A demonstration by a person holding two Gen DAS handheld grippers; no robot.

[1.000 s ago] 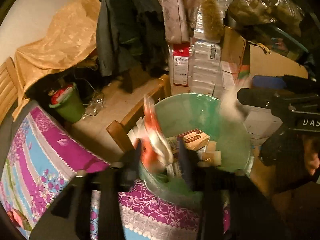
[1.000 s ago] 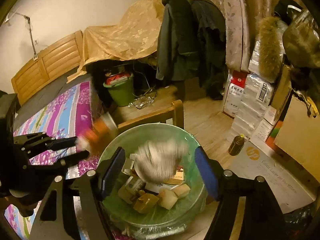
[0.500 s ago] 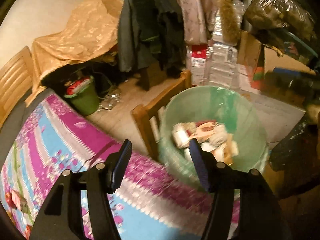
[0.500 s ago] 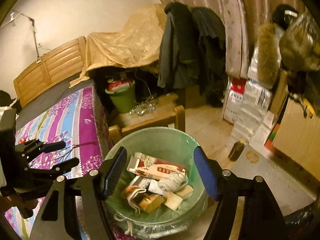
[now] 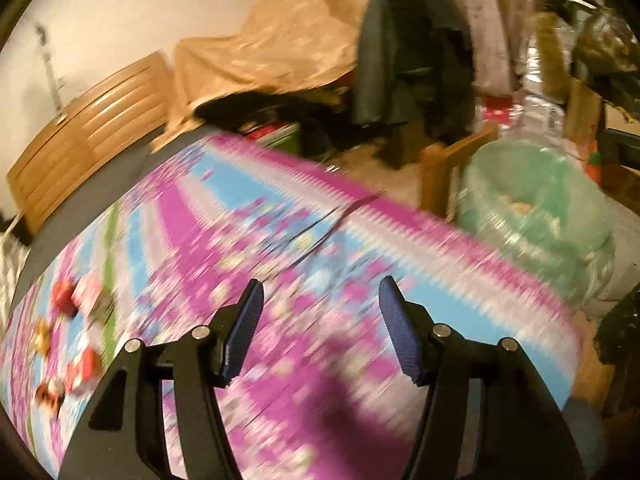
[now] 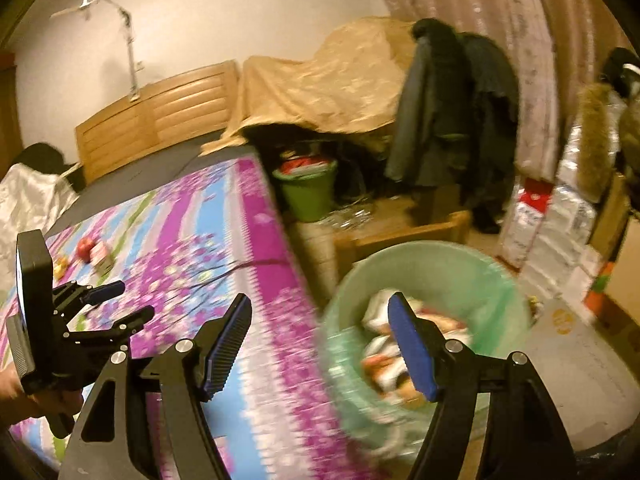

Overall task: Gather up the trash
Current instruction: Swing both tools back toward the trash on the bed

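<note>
Moved: I've swung both tongs off the bin (image 6: 424, 320), back over the bed (image 5: 320, 280).
Left tongs (image 5: 318, 322): released, nothing held.
Right tongs (image 6: 320, 344): released, nothing held.
Trash (image 5: 72, 344): small red pieces, far left on the bed.
Risk: view blurred; a fast reach may miss.

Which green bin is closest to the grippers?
The big pale green bag-lined trash bin full of wrappers sits right by the right gripper. The small bright green bucket stands farther back, beside the bed.
</note>
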